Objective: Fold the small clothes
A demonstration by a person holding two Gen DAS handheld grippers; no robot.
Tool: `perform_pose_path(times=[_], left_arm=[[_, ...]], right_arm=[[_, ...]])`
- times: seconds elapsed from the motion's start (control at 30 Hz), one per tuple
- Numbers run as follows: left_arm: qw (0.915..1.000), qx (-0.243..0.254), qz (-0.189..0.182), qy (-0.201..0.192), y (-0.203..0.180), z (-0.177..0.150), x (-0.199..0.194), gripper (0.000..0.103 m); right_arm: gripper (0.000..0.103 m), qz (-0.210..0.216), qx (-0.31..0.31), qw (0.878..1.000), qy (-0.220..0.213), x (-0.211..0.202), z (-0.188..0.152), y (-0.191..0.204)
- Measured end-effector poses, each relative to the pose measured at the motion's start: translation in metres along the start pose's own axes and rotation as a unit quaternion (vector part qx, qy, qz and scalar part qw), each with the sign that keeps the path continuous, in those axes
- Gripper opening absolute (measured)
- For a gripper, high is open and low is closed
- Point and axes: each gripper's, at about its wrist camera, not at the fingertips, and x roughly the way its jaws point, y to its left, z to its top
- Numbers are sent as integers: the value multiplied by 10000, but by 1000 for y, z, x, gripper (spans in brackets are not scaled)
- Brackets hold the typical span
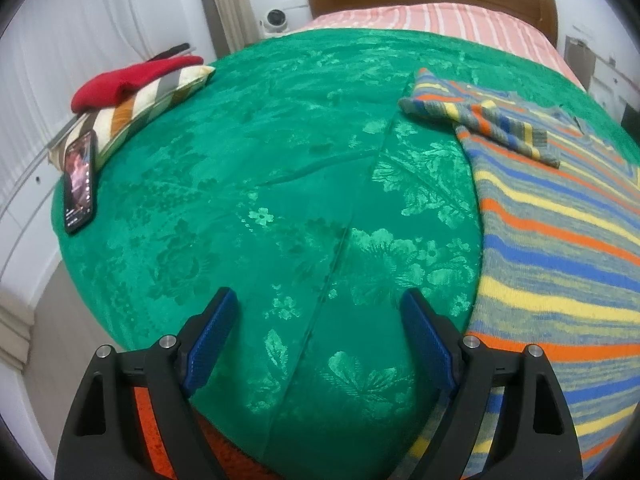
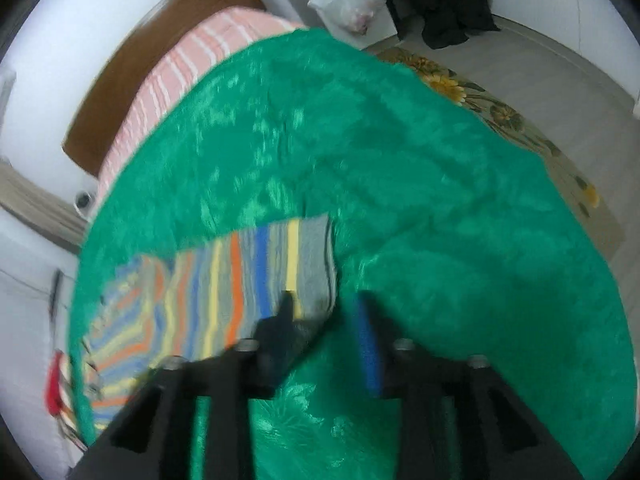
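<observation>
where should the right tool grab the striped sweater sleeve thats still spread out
Grip the striped sweater sleeve at its grey cuff end, coming from the open blanket side. That edge lies flat and free on the green blanket, just ahead of the right tool, whose jaws look open.

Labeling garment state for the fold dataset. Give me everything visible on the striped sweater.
The sweater is a knit with grey, blue, orange and yellow stripes. It lies flat on the green bedspread. In the left wrist view, one sleeve is folded across its body. In the blurred right wrist view, the other sleeve stretches outward, its cuff at the open right gripper; contact is unclear. The open left gripper is beside it.
</observation>
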Motion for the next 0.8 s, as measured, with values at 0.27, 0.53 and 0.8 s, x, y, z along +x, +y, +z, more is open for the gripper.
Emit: perform_pose_path(times=[0.27, 0.53, 0.8], left_arm=[[10000, 62, 69, -22, -2, -1, -1, 86], [10000, 51, 9, -12, -1, -1, 0, 86], [9997, -65, -227, 85, 4, 4, 7, 86]], right_arm=[[36, 422, 623, 9968, 253, 42, 25, -1], [41, -1580, -1158, 9804, 187, 40, 27, 62], [48, 257, -3112, 9480, 616, 72, 19, 259]])
